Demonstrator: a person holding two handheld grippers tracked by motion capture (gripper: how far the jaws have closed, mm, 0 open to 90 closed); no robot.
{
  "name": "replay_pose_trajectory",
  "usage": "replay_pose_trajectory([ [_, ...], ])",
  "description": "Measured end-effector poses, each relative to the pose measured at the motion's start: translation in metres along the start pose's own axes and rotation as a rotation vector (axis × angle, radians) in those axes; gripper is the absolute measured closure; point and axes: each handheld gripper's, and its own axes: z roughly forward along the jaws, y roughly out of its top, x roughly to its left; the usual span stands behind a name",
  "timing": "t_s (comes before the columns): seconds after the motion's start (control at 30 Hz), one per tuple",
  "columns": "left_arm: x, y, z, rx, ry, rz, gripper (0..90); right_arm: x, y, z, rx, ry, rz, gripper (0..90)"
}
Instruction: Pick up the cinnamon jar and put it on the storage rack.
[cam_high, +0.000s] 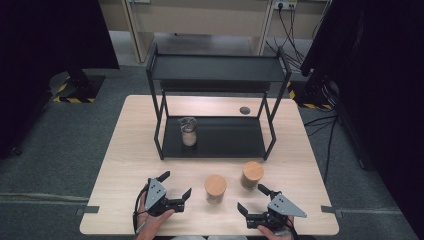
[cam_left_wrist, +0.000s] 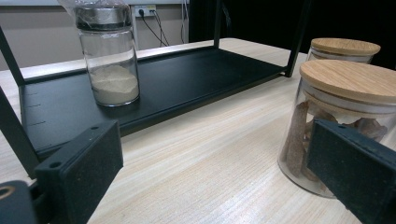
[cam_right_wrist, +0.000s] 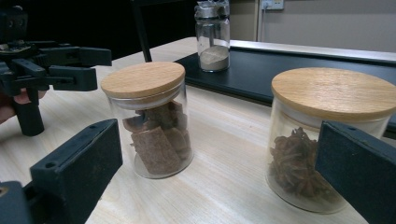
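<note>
On the left, the left hand-held gripper (cam_high: 176, 188) hovers low over the surface (cam_high: 125, 150) with its jaws spread wide and nothing between them, angled toward the bark jar (cam_high: 215, 188), a glass jar with a wooden lid that stands just to its right, near the front edge. Behind, on the bottom tray of the black rack (cam_high: 225, 140), a spice jar (cam_high: 189, 131) with pale powder and a plastic-wrapped top stands at the left end, well apart from both grippers. Right of the bark jar, and a little farther back, stands the star anise jar (cam_high: 252, 175), also wooden-lidded. The right hand-held gripper (cam_high: 252, 199) sits at the front right, jaws likewise spread and empty, with the star anise jar just ahead of its outer jaw. The risks, as I judge them: the two jars stand near each other, so a jaw sliding in between could knock the neighbour and tip it. Smooth glass may slip if gripped too high or too lightly, and a grip taken on a lid alone could lift it off. Lifting a jar into the rack, its lid might strike the upper shelf (cam_high: 215, 67).
</note>
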Motion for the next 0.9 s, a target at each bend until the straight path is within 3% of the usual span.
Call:
replay_pose_trajectory([
  [0.9,0.001,0.000,0.000,0.003,-0.001,-0.006,3.3,0.017,-0.001,0.016,0.026,0.064,-0.028,1.8],
])
